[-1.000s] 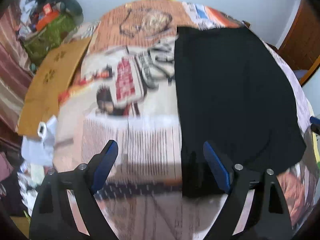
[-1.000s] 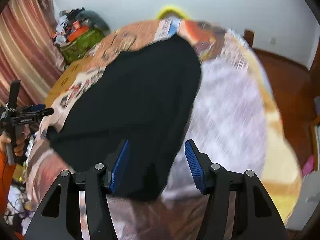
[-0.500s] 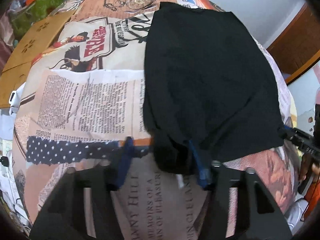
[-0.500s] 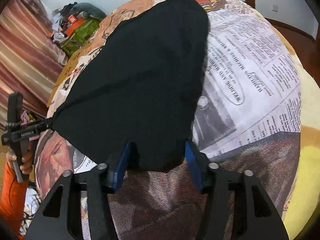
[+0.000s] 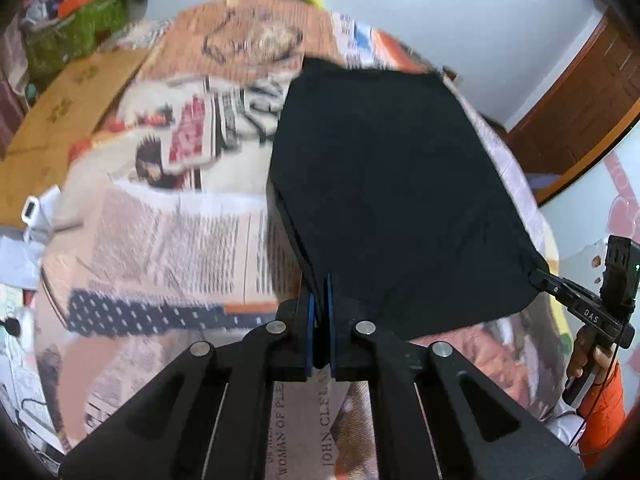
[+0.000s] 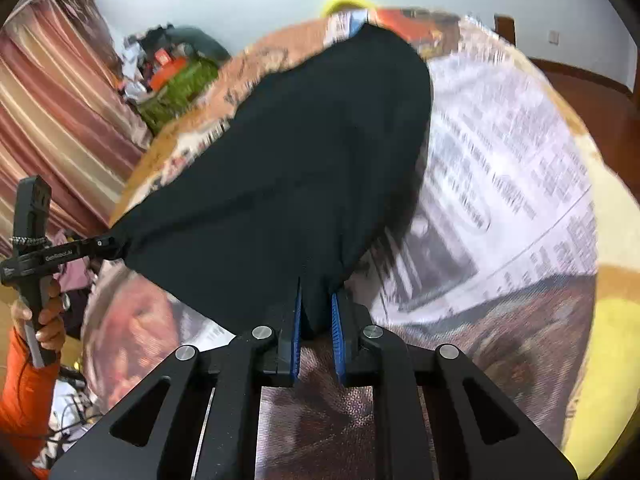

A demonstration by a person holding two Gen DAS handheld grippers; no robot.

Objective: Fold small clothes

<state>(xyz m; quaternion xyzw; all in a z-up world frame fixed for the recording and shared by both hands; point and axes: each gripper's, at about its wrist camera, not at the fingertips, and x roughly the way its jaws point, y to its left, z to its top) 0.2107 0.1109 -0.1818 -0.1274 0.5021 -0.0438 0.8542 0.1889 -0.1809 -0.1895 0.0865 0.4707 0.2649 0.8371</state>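
Note:
A black garment [image 5: 392,184] lies spread on a bed covered with a newspaper-print sheet [image 5: 168,240]. My left gripper [image 5: 320,292] is shut on the garment's near left corner. My right gripper [image 6: 316,304] is shut on its near right corner, with cloth bunched between the blue pads. The garment also shows in the right wrist view [image 6: 304,160], its near edge lifted off the sheet. The right gripper shows at the right edge of the left wrist view [image 5: 540,276], and the left gripper at the left of the right wrist view [image 6: 116,244].
A flat cardboard piece [image 5: 68,120] lies beside the bed on the left. A pile of clutter with a green bag [image 5: 76,32] stands at the back left. Striped curtains [image 6: 52,120] hang on the left. A wooden door [image 5: 580,108] is at the right.
Both grippers went from open around the garment's near corners to shut on them. The near edge of the garment has lifted off the sheet.

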